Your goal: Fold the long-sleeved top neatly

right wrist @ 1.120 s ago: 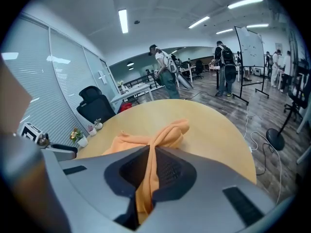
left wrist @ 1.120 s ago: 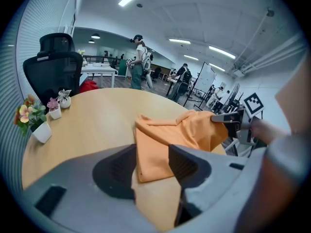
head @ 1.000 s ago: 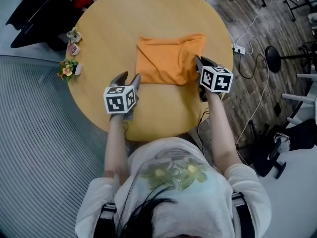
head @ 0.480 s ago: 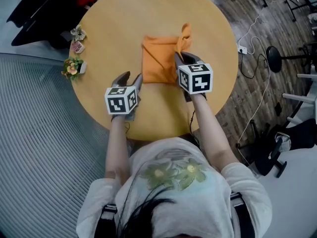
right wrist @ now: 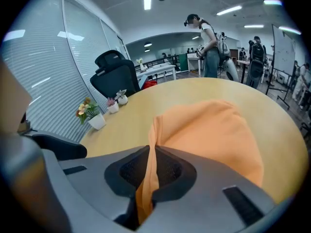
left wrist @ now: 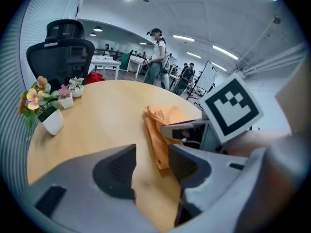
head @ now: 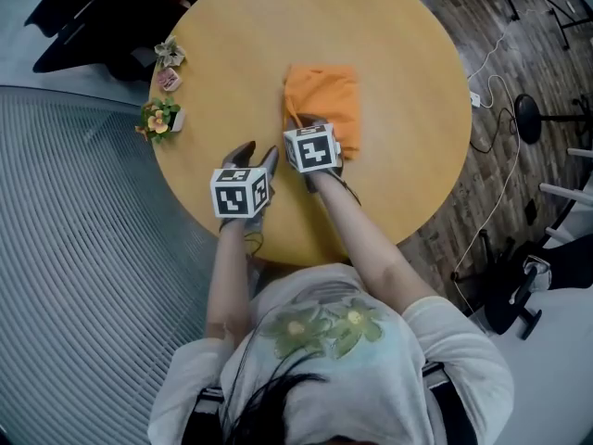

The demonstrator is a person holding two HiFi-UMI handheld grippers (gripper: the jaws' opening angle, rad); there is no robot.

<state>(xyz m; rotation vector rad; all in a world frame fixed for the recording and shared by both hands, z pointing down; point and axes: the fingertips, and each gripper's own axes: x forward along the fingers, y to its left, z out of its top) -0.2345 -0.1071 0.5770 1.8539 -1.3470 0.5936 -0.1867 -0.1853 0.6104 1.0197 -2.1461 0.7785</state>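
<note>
The orange long-sleeved top (head: 326,95) lies folded into a compact upright rectangle on the round wooden desk (head: 232,54), a little right of its middle. The right gripper (head: 298,126) sits at the top's near left corner. In the right gripper view its jaws are pinched tight on a raised ridge of the orange cloth, which runs down between the pads (right wrist: 165,171). The right forearm (head: 361,239) reaches forward from the shoulder and slants inward to the left across the desk's near edge. This brings the right gripper's marker cube just beside the left gripper (head: 257,153). The left forearm (head: 232,267) runs nearly straight ahead. The left gripper tilts down at the desk with its jaws apart and only bare wood between them, short of the top. A small potted flower (head: 159,119) stands at the desk's left rim.
</note>
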